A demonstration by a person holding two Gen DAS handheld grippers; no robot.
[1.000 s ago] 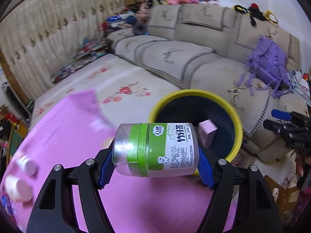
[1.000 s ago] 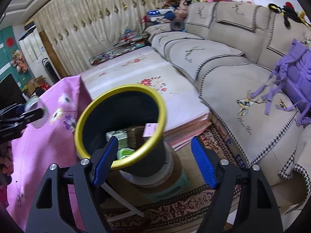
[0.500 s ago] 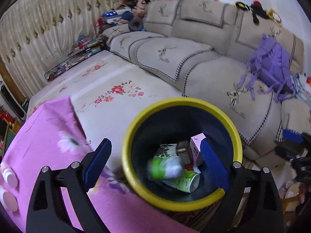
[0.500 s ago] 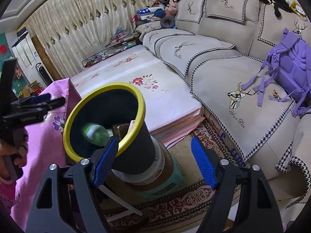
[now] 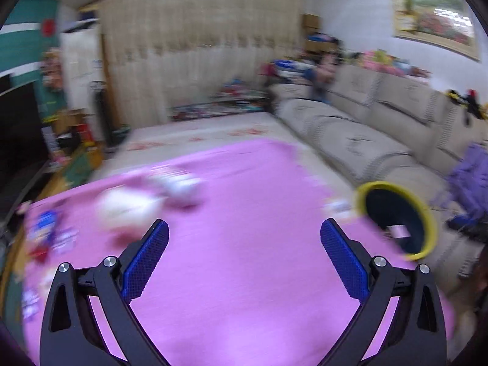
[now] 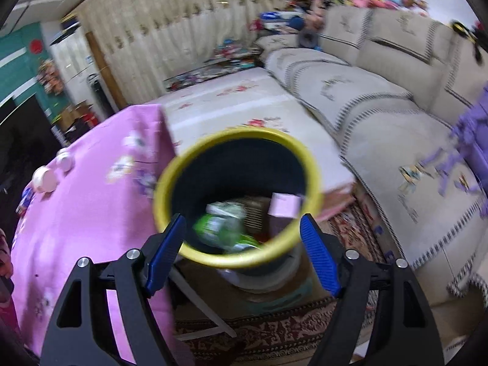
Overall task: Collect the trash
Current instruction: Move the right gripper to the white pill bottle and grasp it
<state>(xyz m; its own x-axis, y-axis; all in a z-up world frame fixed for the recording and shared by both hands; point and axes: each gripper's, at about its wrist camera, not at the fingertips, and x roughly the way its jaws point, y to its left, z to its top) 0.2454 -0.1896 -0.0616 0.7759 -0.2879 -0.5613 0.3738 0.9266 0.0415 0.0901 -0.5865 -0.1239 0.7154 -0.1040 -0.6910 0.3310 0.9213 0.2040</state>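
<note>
A dark bin with a yellow rim (image 6: 314, 180) stands beside the pink-clothed table (image 6: 85, 213). Inside lie a green-labelled bottle (image 6: 218, 227), a pink box (image 6: 285, 204) and other trash. My right gripper (image 6: 242, 244) is open and empty, hovering just over the bin's near rim. My left gripper (image 5: 244, 250) is open and empty above the pink table (image 5: 244, 274); the bin (image 5: 427, 222) sits to its right. Blurred white bottles (image 5: 128, 207) and small packets (image 5: 45, 231) lie on the table at the left. Two white bottles (image 6: 45, 178) show in the right wrist view.
A beige sofa (image 6: 381, 106) runs along the right with a purple backpack (image 6: 472, 122). A flowered mat (image 6: 244, 103) lies behind the table. A patterned rug (image 6: 289, 329) and a stool under the bin are on the floor. The left wrist view is motion-blurred.
My left gripper opened and the green-labelled bottle dropped into the bin. The left gripper then swung left, back over the pink table. The right gripper moved closer over the bin.
</note>
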